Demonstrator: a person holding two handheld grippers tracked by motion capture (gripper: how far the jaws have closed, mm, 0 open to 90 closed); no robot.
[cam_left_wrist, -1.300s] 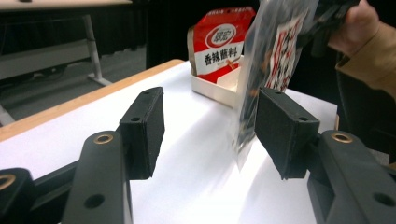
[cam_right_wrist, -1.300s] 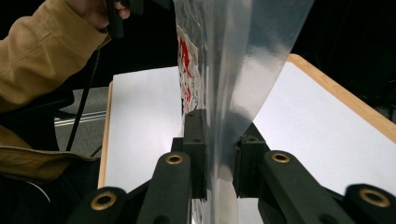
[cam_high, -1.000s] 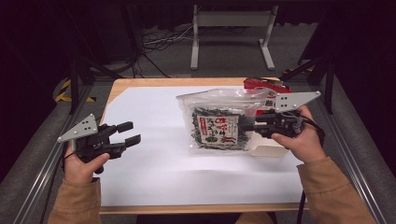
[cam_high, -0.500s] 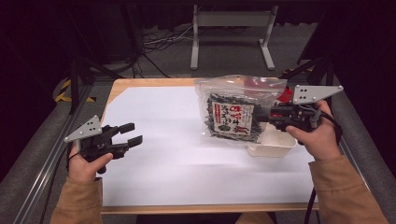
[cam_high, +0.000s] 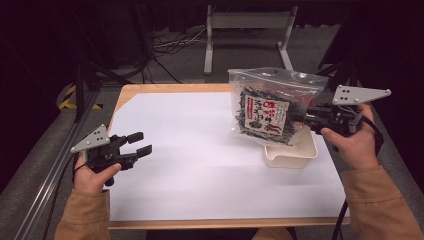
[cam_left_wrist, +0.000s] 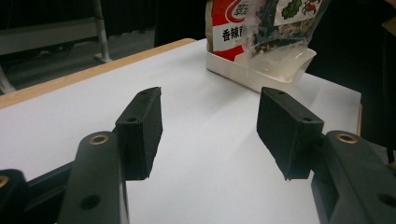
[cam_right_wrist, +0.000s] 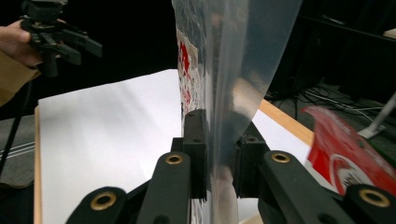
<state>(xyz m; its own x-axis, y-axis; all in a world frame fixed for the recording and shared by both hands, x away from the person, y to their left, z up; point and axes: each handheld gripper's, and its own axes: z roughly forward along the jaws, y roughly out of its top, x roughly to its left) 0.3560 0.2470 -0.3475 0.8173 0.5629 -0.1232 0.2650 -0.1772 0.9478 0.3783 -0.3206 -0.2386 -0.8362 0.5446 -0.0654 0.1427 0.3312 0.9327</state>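
A clear plastic bag of dark dried leaves with a red and white label (cam_high: 267, 107) hangs in the air above a white rectangular tray (cam_high: 292, 151) at the table's right. My right gripper (cam_high: 301, 116) is shut on the bag's right edge; in the right gripper view both pads pinch the clear film (cam_right_wrist: 233, 93). My left gripper (cam_high: 140, 144) rests low at the table's left, open, nothing between its jaws (cam_left_wrist: 210, 133). From there the bag (cam_left_wrist: 280, 23) and tray (cam_left_wrist: 275, 70) lie ahead to the right.
White paper (cam_high: 200, 160) covers the wooden table top (cam_high: 165, 89). A red packet (cam_right_wrist: 350, 154) lies on the table beyond the right gripper, and one stands in the tray (cam_left_wrist: 229, 32). A metal stand (cam_high: 247, 30) and cables sit on the floor behind.
The right gripper has carried the bag to the right and slightly up, from lying over the table's middle right to hanging above the white tray. The left gripper has stayed put.
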